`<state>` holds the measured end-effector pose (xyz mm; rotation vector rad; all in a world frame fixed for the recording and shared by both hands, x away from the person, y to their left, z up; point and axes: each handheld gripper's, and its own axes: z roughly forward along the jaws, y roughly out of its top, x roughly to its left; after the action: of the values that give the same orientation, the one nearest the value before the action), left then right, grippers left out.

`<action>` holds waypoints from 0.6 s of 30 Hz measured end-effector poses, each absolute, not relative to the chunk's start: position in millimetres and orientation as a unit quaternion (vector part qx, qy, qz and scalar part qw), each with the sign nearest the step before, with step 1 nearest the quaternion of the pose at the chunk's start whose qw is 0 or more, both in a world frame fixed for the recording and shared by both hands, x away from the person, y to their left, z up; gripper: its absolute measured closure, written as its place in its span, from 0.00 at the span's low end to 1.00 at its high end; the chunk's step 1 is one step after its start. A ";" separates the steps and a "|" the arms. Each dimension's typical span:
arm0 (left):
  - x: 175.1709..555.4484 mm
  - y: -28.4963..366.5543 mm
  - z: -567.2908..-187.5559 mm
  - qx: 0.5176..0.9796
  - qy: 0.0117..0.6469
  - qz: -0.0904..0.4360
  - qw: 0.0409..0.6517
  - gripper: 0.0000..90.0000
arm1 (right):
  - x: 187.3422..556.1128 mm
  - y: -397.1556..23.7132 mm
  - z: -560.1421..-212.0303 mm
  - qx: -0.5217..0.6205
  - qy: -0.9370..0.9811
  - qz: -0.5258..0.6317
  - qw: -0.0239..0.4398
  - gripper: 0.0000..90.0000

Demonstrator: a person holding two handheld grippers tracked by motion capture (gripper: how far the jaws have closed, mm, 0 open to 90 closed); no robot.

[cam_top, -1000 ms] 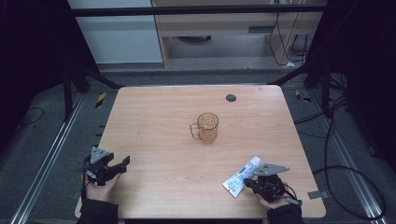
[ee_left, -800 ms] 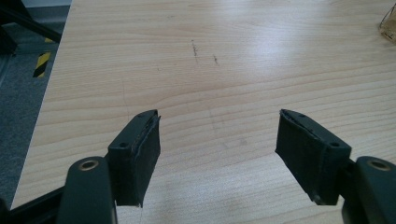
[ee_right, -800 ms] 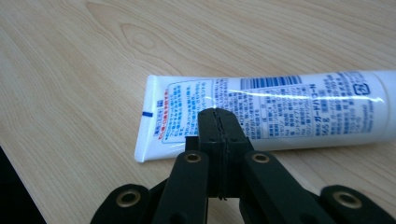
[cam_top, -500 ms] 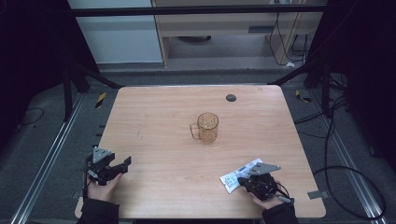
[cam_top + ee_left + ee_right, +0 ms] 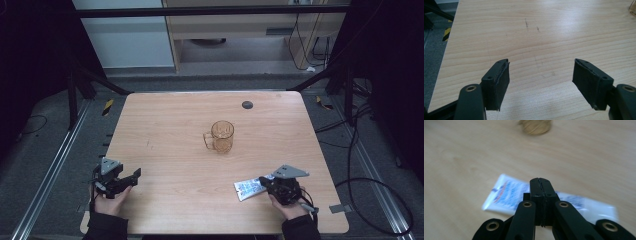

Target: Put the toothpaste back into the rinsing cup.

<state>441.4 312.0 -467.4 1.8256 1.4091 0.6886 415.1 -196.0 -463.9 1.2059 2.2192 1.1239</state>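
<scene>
A white and blue packet (image 5: pixel 249 188) lies flat on the wooden table (image 5: pixel 170 125) at the front right. My right gripper (image 5: pixel 265 184) is shut, its closed jaws pointing left over the packet's right end. In the right gripper view the joined tips (image 5: pixel 540 181) cross the middle of the packet (image 5: pixel 506 192); I cannot tell whether they touch it. An amber transparent mug (image 5: pixel 222 136) stands upright at the table's centre, blurred at the top of the right gripper view (image 5: pixel 535 126). My left gripper (image 5: pixel 134 176) is open at the front left, with bare wood between its jaws (image 5: pixel 541 72).
A small black disc (image 5: pixel 247 104) sits in the tabletop near the far edge. Dark floor, metal rails and cables surround the table. A cabinet stands beyond the far side. The mug's rim shows at the top right corner of the left gripper view (image 5: pixel 633 7).
My right gripper has moved a little to the left, and the packet has shifted left with it and turned from slanted to nearly level. The left gripper has stayed put.
</scene>
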 end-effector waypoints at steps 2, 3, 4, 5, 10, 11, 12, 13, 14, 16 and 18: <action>441.6 311.8 -467.4 0.709 0.545 0.267 0.359 0.32 | 420.5 -204.8 -459.4 0.448 0.773 0.398 0.207 1.00; 442.4 311.1 -467.5 0.710 0.544 0.267 0.358 0.32 | 423.8 -209.4 -458.6 0.457 0.767 0.396 0.214 1.00; 442.4 311.1 -467.5 0.710 0.544 0.267 0.358 0.32 | 423.8 -209.4 -458.6 0.457 0.767 0.396 0.214 1.00; 443.0 310.0 -468.1 0.712 0.543 0.266 0.357 0.32 | 430.3 -218.4 -459.8 0.476 0.758 0.390 0.218 1.00; 442.6 308.4 -467.8 0.715 0.540 0.266 0.356 0.32 | 441.3 -227.9 -466.7 0.495 0.754 0.369 0.222 1.00; 442.7 308.2 -467.8 0.715 0.539 0.267 0.357 0.32 | 443.9 -229.4 -467.8 0.498 0.754 0.366 0.222 1.00; 443.2 308.0 -468.4 0.716 0.538 0.267 0.356 0.31 | 449.7 -232.3 -470.1 0.503 0.753 0.362 0.220 1.00; 443.4 307.9 -468.8 0.716 0.538 0.266 0.355 0.31 | 450.8 -232.6 -470.6 0.505 0.753 0.360 0.219 1.00; 443.5 307.9 -469.0 0.717 0.538 0.266 0.355 0.31 | 453.0 -233.7 -471.7 0.506 0.753 0.356 0.221 1.00; 443.4 307.9 -469.0 0.717 0.538 0.266 0.354 0.31 | 454.5 -235.0 -473.8 0.510 0.754 0.354 0.213 1.00; 443.3 307.9 -468.8 0.717 0.538 0.267 0.354 0.31 | 454.5 -235.5 -475.1 0.509 0.756 0.353 0.214 1.00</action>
<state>443.3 307.9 -468.8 1.8528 1.3911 0.6902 454.5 -235.5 -475.1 1.4117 2.0963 0.9789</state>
